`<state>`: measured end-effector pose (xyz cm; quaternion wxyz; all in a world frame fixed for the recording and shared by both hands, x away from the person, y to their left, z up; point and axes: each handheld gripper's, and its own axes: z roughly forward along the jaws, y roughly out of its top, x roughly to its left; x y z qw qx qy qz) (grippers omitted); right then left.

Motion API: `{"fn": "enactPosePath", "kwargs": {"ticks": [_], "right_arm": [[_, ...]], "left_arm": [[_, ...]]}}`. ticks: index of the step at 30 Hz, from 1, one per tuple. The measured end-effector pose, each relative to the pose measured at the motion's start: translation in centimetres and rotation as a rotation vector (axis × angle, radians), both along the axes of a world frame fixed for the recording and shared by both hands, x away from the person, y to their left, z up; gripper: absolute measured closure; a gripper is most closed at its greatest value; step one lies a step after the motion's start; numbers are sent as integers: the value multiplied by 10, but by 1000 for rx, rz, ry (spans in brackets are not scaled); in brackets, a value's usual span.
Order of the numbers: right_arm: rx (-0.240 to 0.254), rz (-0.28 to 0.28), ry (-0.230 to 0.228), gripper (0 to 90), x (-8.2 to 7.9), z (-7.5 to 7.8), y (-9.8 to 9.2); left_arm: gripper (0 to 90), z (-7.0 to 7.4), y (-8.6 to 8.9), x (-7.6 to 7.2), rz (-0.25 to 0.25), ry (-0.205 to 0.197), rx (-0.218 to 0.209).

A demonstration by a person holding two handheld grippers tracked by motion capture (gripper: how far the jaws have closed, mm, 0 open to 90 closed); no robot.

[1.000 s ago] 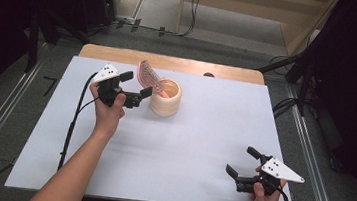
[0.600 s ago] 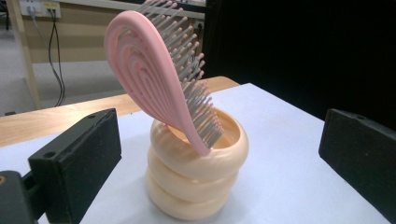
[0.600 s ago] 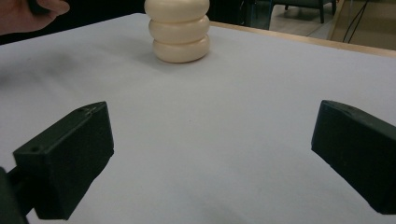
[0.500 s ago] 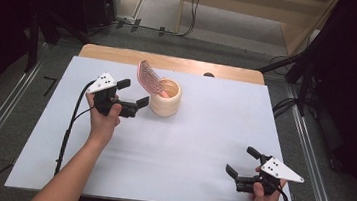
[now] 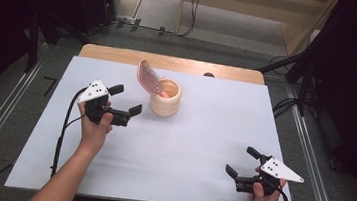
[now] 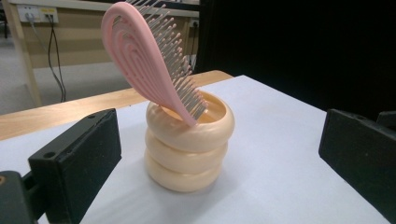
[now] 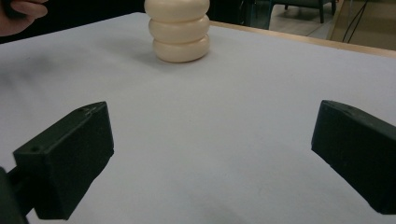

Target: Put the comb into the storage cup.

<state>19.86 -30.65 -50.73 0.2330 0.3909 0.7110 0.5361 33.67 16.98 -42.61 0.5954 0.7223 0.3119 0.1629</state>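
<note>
Two claws are in play, and the left claw hovers just beside the cream ringed holder, jaws wide apart and empty. The pink hairbrush stands handle-down in that holder, its head leaning out over the rim toward the far side of the table. My judgement: for a clean grasp, come in above the holder's rim, close on the brush's solid spine rather than the bristles, then lift straight up. The right claw rests well apart from the holder, also spread open
</note>
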Motion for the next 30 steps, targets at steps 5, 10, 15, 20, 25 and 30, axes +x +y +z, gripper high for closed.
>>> {"fn": "enactPosePath", "kwargs": {"ticks": [5, 10, 15, 20, 25, 30], "right_arm": [[0, -2, 1, 0, 0, 0, 0], [-2, -3, 1, 0, 0, 0, 1], [-2, -3, 1, 0, 0, 0, 1], [-1, -3, 3, 0, 0, 0, 1], [-2, -3, 3, 0, 0, 0, 1], [-2, -3, 6, 0, 0, 1, 2]], "left_arm": [[0, -4, 5, -8, 2, -2, 1], [0, -8, 9, -16, 7, -6, 12], [0, -11, 13, -23, 11, -14, 24], [0, -14, 18, -31, 12, -20, 30], [0, -16, 24, -39, 17, -28, 29], [0, -15, 30, -46, 25, -40, 26]]}}
